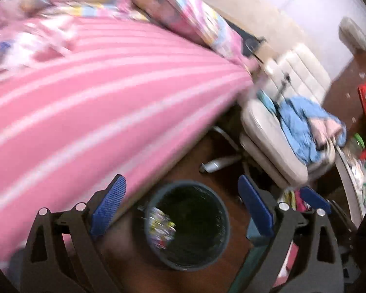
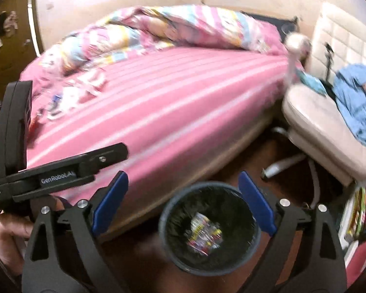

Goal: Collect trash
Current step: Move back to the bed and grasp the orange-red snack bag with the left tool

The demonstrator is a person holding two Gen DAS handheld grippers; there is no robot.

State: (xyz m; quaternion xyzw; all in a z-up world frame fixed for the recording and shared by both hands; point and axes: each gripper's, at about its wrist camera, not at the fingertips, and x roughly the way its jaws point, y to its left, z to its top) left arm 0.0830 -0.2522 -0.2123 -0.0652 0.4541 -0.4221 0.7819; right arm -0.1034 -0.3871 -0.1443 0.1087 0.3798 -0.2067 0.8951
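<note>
Both my grippers, left (image 1: 183, 216) and right (image 2: 183, 205), are spread wide over the trash bin (image 2: 208, 227), holding nothing. A crumpled wrapper (image 2: 203, 234) sits inside, right beside the pink striped bed (image 2: 158, 102).

You have a dark wooden floor (image 2: 234, 166) carrying a round dark bin (image 2: 208, 229) just off the bed's (image 2: 158, 102) near edge. On the bed's striped pink sheet, a crumpled duvet (image 2: 158, 29) lies along the far edge.

We saw a pink bedsheet (image 2: 158, 102) with pale stripes, a dark bin (image 2: 208, 229) holding a multicoloured wrapper (image 2: 203, 234), a cream chair (image 2: 324, 127), and blue cloth (image 2: 353, 97).
</note>
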